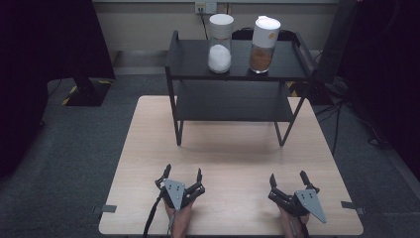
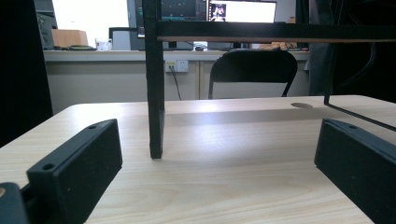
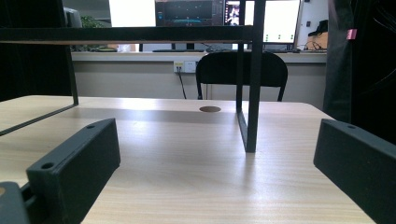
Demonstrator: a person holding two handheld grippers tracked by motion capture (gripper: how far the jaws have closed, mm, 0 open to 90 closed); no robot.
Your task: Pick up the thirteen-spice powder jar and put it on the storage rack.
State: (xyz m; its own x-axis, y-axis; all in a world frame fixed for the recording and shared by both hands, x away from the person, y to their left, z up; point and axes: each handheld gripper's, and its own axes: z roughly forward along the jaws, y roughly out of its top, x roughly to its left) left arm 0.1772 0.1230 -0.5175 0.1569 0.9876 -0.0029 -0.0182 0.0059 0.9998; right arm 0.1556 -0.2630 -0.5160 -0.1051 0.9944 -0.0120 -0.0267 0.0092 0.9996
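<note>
I hold the left gripper [image 1: 183, 175] and right gripper [image 1: 288, 178] jaws wide on the table [image 1: 233, 153], with the rack [image 1: 237, 84] at 12 o'clock.

I see a black folding chair [image 2: 252, 70] and lit monitors [image 3: 224, 13] beyond my wooden table [image 1: 148, 163].

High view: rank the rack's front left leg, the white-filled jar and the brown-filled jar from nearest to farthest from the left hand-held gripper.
From the left hand-held gripper, at the table's near edge:
1. The rack's front left leg, just ahead of it on the table.
2. The white-filled jar, on the top shelf, left of the pair.
3. The brown-filled jar, on the top shelf, farther right.
</note>
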